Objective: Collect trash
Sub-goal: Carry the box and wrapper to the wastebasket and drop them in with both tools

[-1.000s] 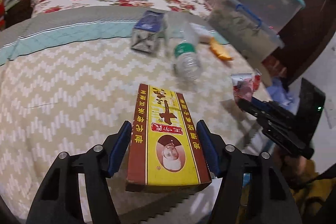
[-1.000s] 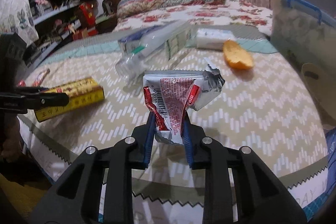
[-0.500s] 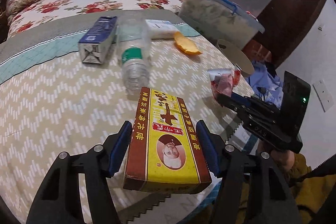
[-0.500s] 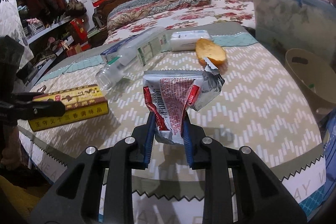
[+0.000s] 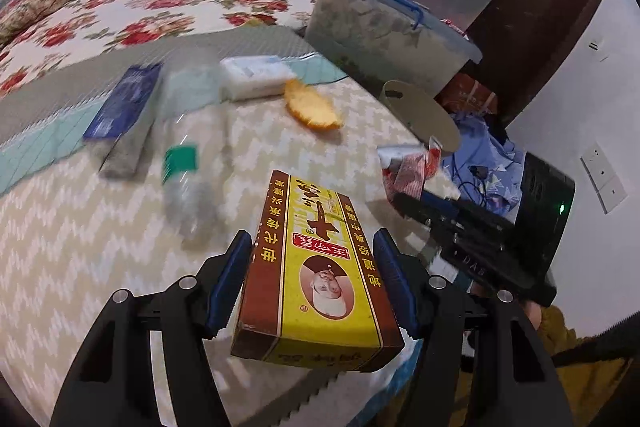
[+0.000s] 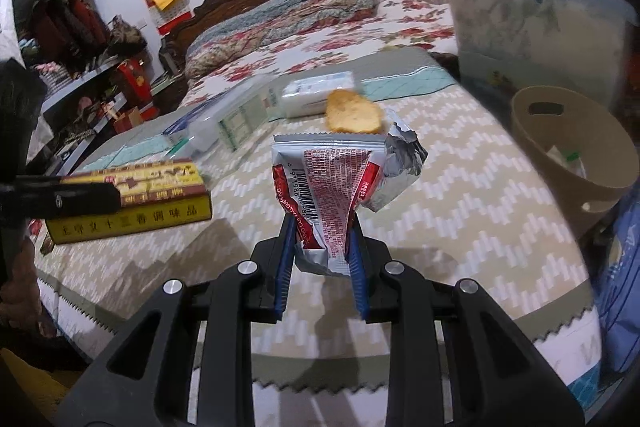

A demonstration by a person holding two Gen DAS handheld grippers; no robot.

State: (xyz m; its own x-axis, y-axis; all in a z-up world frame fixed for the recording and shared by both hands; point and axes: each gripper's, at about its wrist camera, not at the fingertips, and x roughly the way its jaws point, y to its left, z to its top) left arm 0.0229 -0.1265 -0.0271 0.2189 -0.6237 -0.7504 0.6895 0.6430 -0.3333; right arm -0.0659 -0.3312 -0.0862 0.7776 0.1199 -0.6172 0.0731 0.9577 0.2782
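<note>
- Left wrist view: yellow and brown box [image 5: 320, 267] clamped between the blue pads of the left gripper [image 5: 314, 277], jaws about half open and pressing on its long sides.
- Long axis of the box running straight away from the camera, near end sticking out toward the lens, far end aimed at the bed [image 5: 80, 219]; held clear above the zigzag cover.
- Beyond it on the bed, blurred: clear bottle [image 5: 184, 167], blue carton [image 5: 124, 103], white pack [image 5: 256, 77], orange peel [image 5: 314, 107].
- At right, the right gripper [image 5: 416, 193] carrying a red and silver wrapper [image 5: 408, 167]; tan bin [image 5: 420, 115] just past the bed edge.
- Right wrist view: right gripper [image 6: 320, 251] narrowed onto the crumpled wrapper [image 6: 336, 195], pads pinching its lower end.
- Wrapper standing upright, long axis pointing up, torn silver top flaring to the right, above the bed [image 6: 460, 207].
- At left, box [image 6: 132, 203] lying level and sideways in the left gripper [image 6: 88, 201].
- Bin [image 6: 568, 151] at right, beside the bed, open mouth tilted toward the camera.
</note>
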